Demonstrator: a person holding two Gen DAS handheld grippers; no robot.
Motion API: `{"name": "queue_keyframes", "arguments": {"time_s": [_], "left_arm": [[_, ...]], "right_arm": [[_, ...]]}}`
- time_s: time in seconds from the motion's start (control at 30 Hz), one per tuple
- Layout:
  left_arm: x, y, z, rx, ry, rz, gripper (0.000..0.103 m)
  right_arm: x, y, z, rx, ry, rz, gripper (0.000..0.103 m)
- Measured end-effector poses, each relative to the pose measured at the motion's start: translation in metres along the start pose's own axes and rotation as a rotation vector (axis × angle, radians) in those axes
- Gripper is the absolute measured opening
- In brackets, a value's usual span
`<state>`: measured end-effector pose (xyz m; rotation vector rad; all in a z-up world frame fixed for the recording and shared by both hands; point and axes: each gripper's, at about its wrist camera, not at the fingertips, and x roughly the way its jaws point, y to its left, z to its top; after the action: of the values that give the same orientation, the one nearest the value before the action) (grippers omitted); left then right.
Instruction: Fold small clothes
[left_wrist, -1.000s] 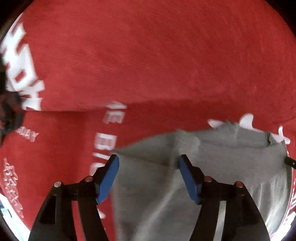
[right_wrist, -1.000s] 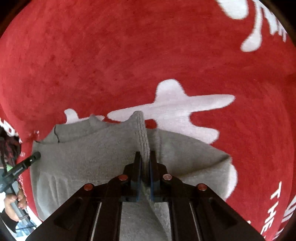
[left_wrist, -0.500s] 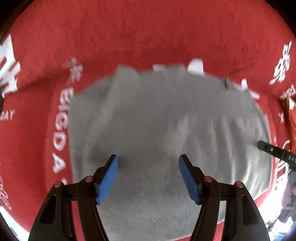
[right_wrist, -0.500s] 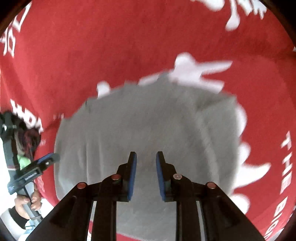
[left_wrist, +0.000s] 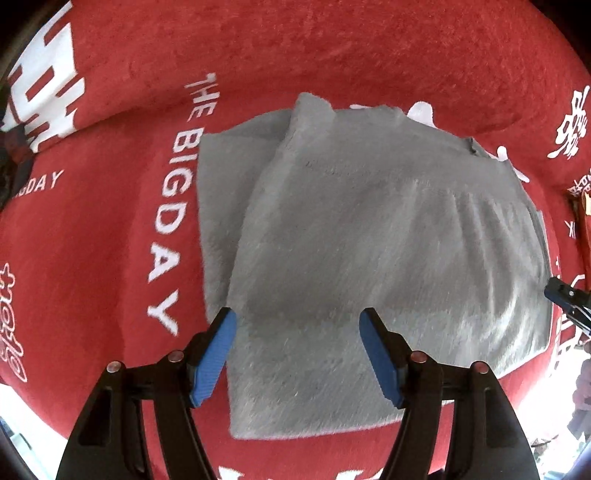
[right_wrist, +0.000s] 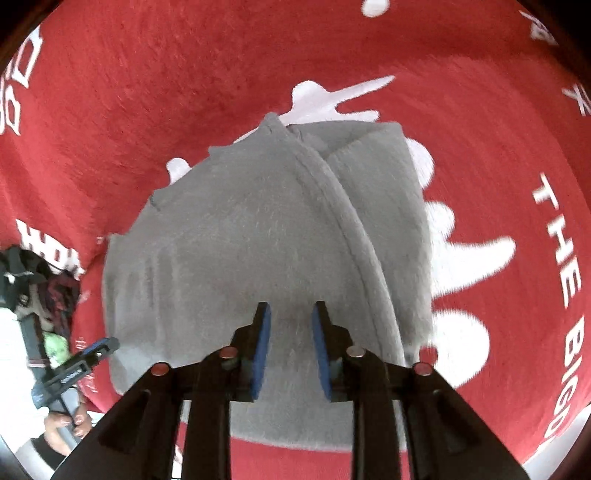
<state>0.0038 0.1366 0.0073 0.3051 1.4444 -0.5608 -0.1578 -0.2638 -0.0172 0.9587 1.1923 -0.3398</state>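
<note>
A small grey fleece garment (left_wrist: 362, 236) lies folded flat on a red cloth with white lettering (left_wrist: 110, 229). One flap is laid over the lower layer, and its hemmed edge (right_wrist: 351, 236) runs slantwise across the right wrist view. My left gripper (left_wrist: 297, 350) hangs above the garment's near part, its jaws opening a little further, nothing between the blue pads. My right gripper (right_wrist: 290, 350) also hovers over the grey garment (right_wrist: 258, 251). Its jaws are opening and the narrow gap between them holds nothing. The left gripper's tip (right_wrist: 99, 349) shows at the garment's left edge in the right wrist view.
A dark bundle of other clothes (right_wrist: 40, 280) lies at the far left in the right wrist view. A hand (right_wrist: 70, 424) grips the other tool's handle there. The red cloth (right_wrist: 498, 184) spreads around the garment, and the cloth's pale edge (left_wrist: 22, 406) shows low on the left.
My right gripper let go of the pinched grey fold and drew back over the garment. My left gripper also pulled back, so the whole folded garment now shows.
</note>
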Motion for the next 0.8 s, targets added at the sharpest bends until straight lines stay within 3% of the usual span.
{"name": "queue_keyframes", "arguments": {"time_s": [0.23,0.5,0.57,0.63,0.8], "left_arm": [[-0.007,0.002,-0.009,-0.009,0.008,-0.024,0.07],[-0.014,0.008,-0.016,0.014,0.022,-0.042,0.071],[-0.017,0.012,-0.019,0.009,0.0,-0.032,0.101],[-0.023,0.019,-0.022,-0.009,-0.04,-0.042,0.102],[-0.025,0.039,-0.026,-0.047,-0.035,-0.072,0.102]], "right_arm": [[-0.003,0.006,-0.023,0.093,0.002,0.063,0.039],[0.003,0.03,-0.042,0.114,0.021,0.101,0.041],[0.007,0.04,-0.049,0.113,0.032,0.117,0.045],[0.013,0.053,-0.057,0.112,0.049,0.142,0.049],[0.036,0.081,-0.078,0.128,0.106,0.218,0.06]]}}
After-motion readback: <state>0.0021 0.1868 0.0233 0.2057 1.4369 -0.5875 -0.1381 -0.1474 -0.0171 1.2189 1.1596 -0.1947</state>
